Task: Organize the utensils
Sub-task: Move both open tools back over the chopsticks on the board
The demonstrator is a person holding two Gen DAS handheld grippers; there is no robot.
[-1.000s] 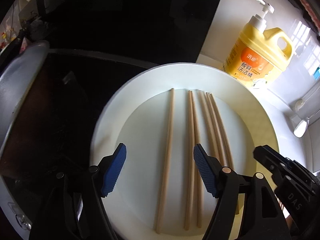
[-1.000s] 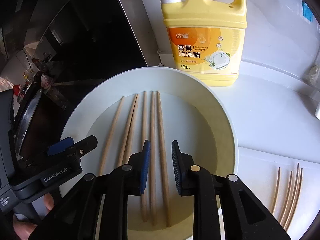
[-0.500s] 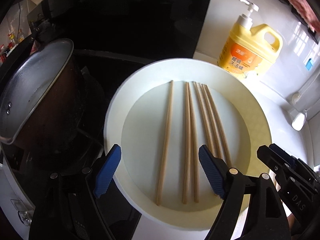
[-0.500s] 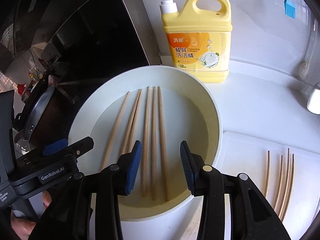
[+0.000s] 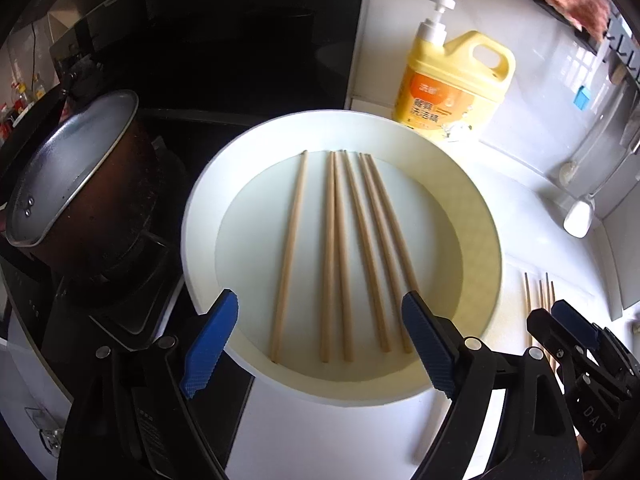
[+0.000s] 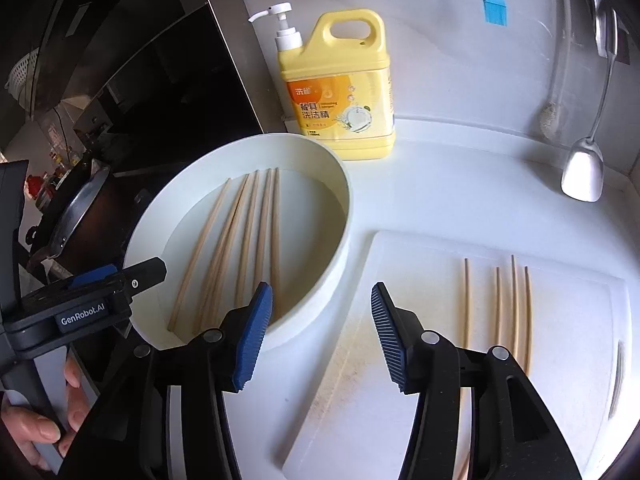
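Left wrist view: left gripper (image 5: 320, 344) wide, empty, above basin (image 5: 486, 240) near rim; five chopsticks (image 5: 352, 252) inside, long axes running straight away from it.

Right wrist view: right gripper (image 6: 322, 334) wide, empty, over board (image 6: 400, 360); basin chopsticks to its left, left gripper nearer.

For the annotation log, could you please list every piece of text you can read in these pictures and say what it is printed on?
"GenRobot.AI": on the body of the left tongs, seen from the right wrist.
"DAS": on the body of the right tongs, seen from the left wrist; it may be part of a longer word.
"餐具洗洁精": large characters on the yellow dish soap bottle.
"洗雀": apparently the brand, on the bottle's orange patch; a little blurred.
The bottle's small print: too small to read.
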